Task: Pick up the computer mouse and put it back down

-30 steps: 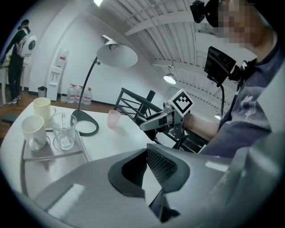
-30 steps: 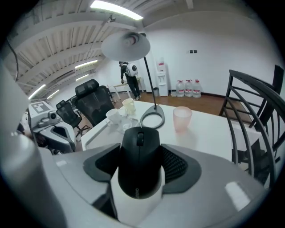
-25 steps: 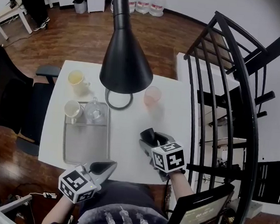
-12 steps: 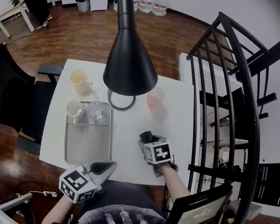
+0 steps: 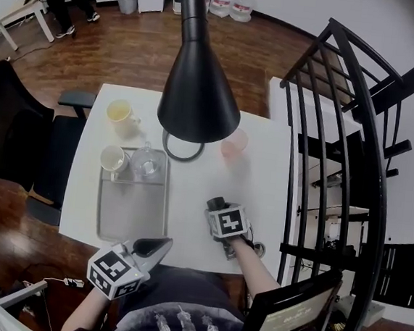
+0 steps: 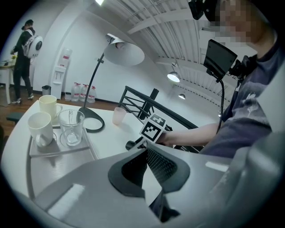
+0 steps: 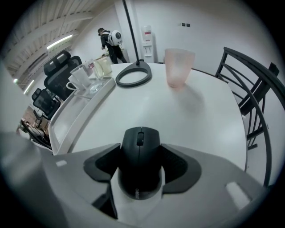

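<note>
Lowered since the earlier frame: right hand-held gripper (image 5: 217, 209), now tipped steeply down and close over the worktop (image 5: 190, 189) near its front right part.

- Right hand-held gripper: jaws set fairly wide, pads pressed on both flanks of the computer mouse (image 7: 140, 156), wheel end pointing away. Whether the mouse's underside already meets the worktop cannot be told.
- Left hand-held gripper (image 6: 144, 152): jaw tips together, nothing between them, parked off the worktop's front edge.
- Surroundings: tray (image 5: 130, 219) with mug and glass to the left; pink cup (image 7: 179, 67) and lamp base (image 7: 133, 75) beyond, well apart from the mouse.
- Task status, judged: pick-up done, put-down nearly done; remaining is to seat the mouse flat, then open the jaws.
</note>
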A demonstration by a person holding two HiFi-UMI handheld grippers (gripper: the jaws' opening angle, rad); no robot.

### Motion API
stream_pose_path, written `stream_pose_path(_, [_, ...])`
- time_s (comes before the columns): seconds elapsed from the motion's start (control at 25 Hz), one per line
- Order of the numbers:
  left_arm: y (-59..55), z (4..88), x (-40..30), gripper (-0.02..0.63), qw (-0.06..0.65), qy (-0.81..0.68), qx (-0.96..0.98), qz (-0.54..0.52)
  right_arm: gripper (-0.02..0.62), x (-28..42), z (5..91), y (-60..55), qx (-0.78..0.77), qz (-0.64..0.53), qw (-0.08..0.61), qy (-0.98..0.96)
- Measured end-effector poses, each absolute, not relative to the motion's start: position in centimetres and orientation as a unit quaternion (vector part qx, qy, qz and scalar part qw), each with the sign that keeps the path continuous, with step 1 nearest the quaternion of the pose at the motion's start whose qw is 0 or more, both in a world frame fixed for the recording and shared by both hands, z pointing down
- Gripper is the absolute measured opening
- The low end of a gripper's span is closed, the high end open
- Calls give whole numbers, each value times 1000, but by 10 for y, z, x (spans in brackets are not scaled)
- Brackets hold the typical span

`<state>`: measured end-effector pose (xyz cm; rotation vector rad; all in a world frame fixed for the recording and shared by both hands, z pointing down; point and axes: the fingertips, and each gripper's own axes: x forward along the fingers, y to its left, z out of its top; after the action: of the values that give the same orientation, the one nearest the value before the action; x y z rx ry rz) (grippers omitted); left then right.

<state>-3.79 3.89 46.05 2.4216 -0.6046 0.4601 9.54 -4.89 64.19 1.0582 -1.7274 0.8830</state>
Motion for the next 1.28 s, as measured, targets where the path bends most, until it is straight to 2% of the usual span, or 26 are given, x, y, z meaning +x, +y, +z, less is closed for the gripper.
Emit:
stream_pose_path(0.44, [39,465,-33,15,291,-219,915,174,298,89,649,-41,434,377,450,-683])
stream_pose_path(0.52, [39,461,-32,15,291,-218,915,172,358,95,637,-48,451,367,433,-689])
stream_pose_path(0.6, [39,459,-32,15,292,-220,915,172,364,95,619,-56,458,350,411,-706])
stream_pose_path(0.64, [39,459,-32,15,292,-220,915,172,397,94,609,-58,457,345,400,-716])
stream_pose_path(0.68, [39,459,-32,15,292,-221,915,172,403,93,598,-61,455,340,388,-725])
stream_pose_path(0.84, [41,455,-30,15,289,-219,917,168,402,89,549,-69,448,317,339,-764])
stream_pose_path(0.92, [42,452,-28,15,285,-217,919,166,402,81,514,-69,420,303,294,-804])
stream_pose_path(1.04, [42,449,-28,15,279,-217,921,162,398,61,455,-58,338,315,177,-869])
stream_pose_path(1.08, [41,449,-28,15,278,-217,922,162,365,57,437,-53,309,329,130,-883])
stream_pose_path(1.16, [42,447,-28,15,276,-215,923,160,231,54,406,-43,253,359,36,-897])
stream_pose_path(1.2, [42,446,-27,15,274,-214,924,158,131,54,394,-37,227,374,-7,-899])
stream_pose_path(1.24, [43,443,-27,15,272,-214,925,154,2,53,384,-30,201,388,-45,-898])
stream_pose_path(1.28, [43,441,-26,15,271,-216,926,150,3,53,376,-24,177,403,-79,-894])
